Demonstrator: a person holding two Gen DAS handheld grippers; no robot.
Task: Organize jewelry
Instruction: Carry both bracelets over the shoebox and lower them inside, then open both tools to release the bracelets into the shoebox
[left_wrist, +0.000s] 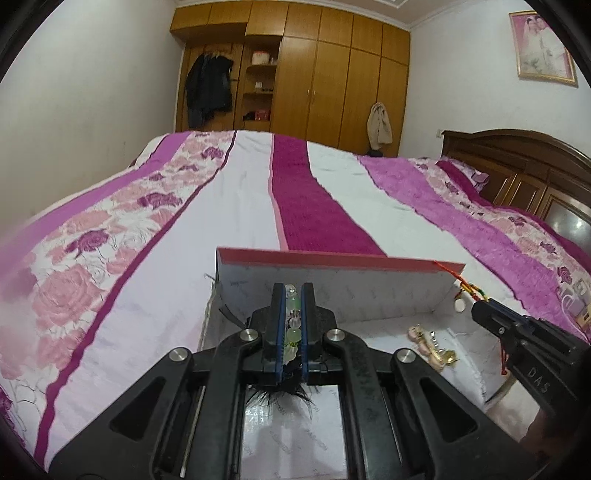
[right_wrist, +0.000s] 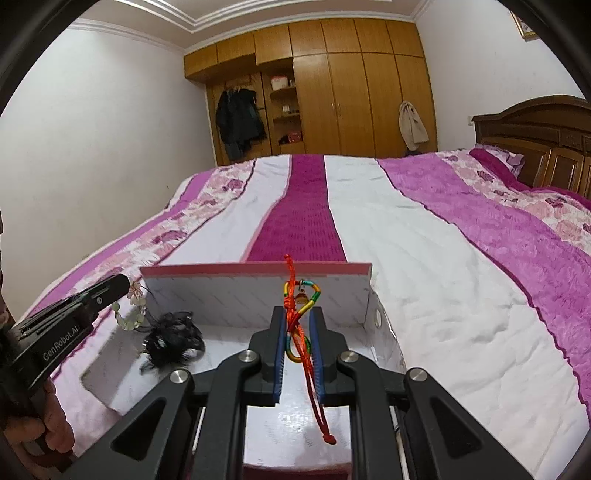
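A white box with a pink rim lies open on the bed; it also shows in the right wrist view. My left gripper is shut on a pale green bead bracelet with black feathers hanging below, held over the box's left part. In the right wrist view the bracelet and feathers hang from the left gripper. My right gripper is shut on a multicoloured cord bracelet with red strings, above the box. It shows in the left wrist view.
Gold and pink earrings lie on the box floor at the right. The bed has a pink, white and magenta striped cover. A wooden headboard stands at the right, a wardrobe at the far wall.
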